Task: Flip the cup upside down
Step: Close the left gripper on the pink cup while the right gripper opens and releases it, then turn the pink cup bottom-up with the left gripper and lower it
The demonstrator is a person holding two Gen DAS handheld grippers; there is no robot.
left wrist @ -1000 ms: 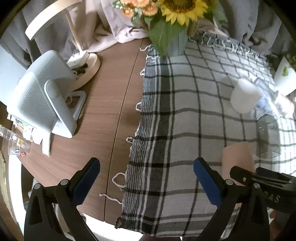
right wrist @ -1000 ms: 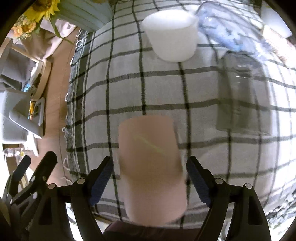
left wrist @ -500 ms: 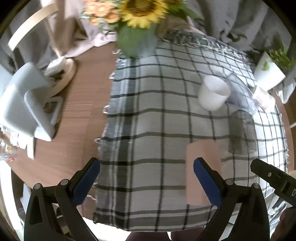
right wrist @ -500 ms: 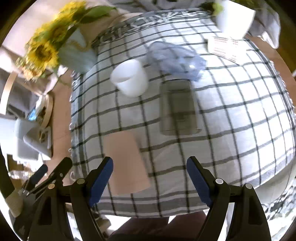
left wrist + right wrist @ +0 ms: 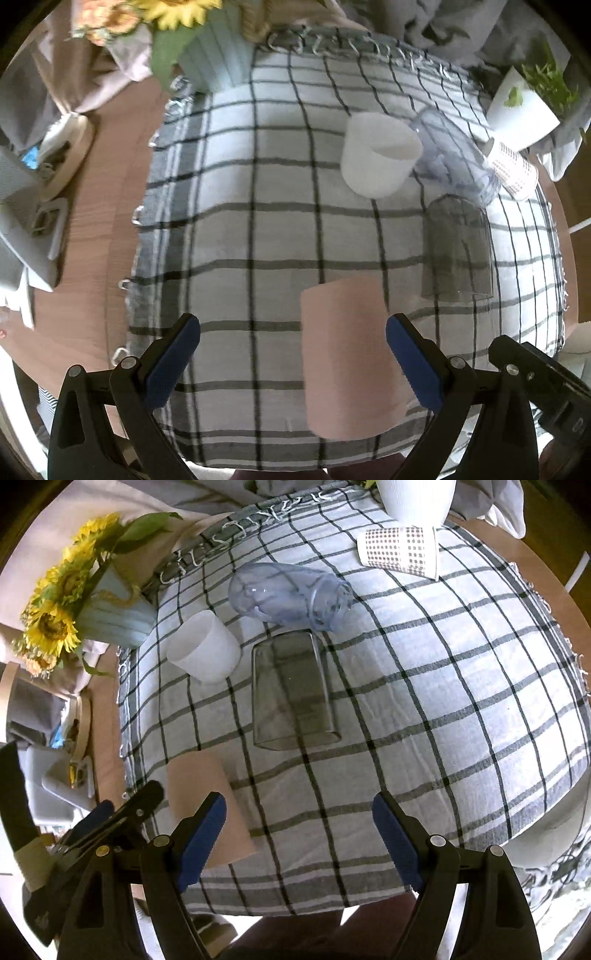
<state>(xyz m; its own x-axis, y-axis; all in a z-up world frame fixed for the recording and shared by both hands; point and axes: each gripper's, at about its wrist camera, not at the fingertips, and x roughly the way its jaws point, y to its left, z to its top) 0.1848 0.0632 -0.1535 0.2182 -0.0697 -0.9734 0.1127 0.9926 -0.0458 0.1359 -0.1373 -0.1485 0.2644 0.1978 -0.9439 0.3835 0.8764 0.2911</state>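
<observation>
A pink cup [image 5: 347,354] stands upside down on the checked cloth [image 5: 258,221], near the front edge; it also shows in the right wrist view [image 5: 207,805]. My left gripper [image 5: 293,363] is open, with the pink cup between its fingers, toward the right one, untouched. My right gripper [image 5: 299,843] is open and empty, to the right of the pink cup. A white cup [image 5: 376,155] stands upright further back. A smoky clear cup [image 5: 293,692] stands upside down mid-cloth. A bluish clear cup [image 5: 288,594] and a dotted paper cup [image 5: 399,552] lie on their sides.
A vase of sunflowers [image 5: 110,613] stands at the cloth's back left corner. A white plant pot [image 5: 521,107] sits at the back right. A white fan [image 5: 22,229] and a lamp base [image 5: 62,155] stand on the bare wooden table, left.
My right gripper has drawn back and swung right, leaving the pink cup standing upside down. My left gripper has swung right, so the pink cup now sits between its fingers.
</observation>
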